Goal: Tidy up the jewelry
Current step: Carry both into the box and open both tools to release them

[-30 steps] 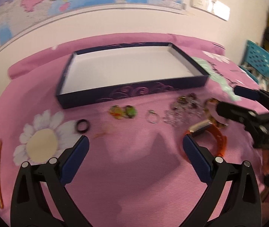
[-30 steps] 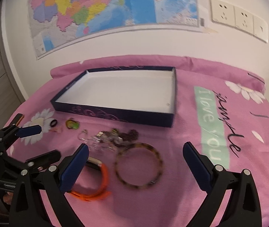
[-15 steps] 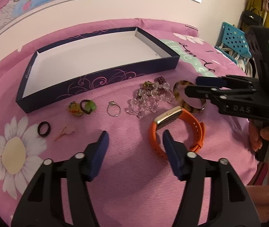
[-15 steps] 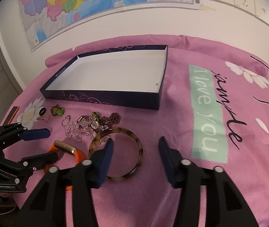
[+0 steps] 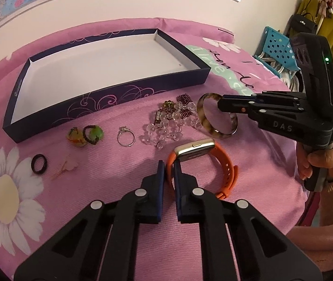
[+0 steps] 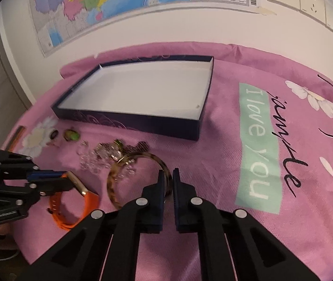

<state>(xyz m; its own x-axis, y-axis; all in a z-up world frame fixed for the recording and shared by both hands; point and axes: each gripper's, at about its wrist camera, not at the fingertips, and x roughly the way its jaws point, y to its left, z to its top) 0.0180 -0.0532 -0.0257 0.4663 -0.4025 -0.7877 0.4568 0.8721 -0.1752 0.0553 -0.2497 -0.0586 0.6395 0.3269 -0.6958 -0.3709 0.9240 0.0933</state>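
Since a moment ago both of your tools have narrowed from wide apart to a tight pinch. Going left to right across the pink bedspread: a black ring lies on the daisy print, then a yellow and green trinket, a silver ring and a heap of clear and dark red beads. Your left tool is clamped on the strap of the orange watch, which rests on the bedspread. Your right tool grips the rim of the tortoiseshell bangle, tilted up beside the beads. Behind them the dark blue box sits open.
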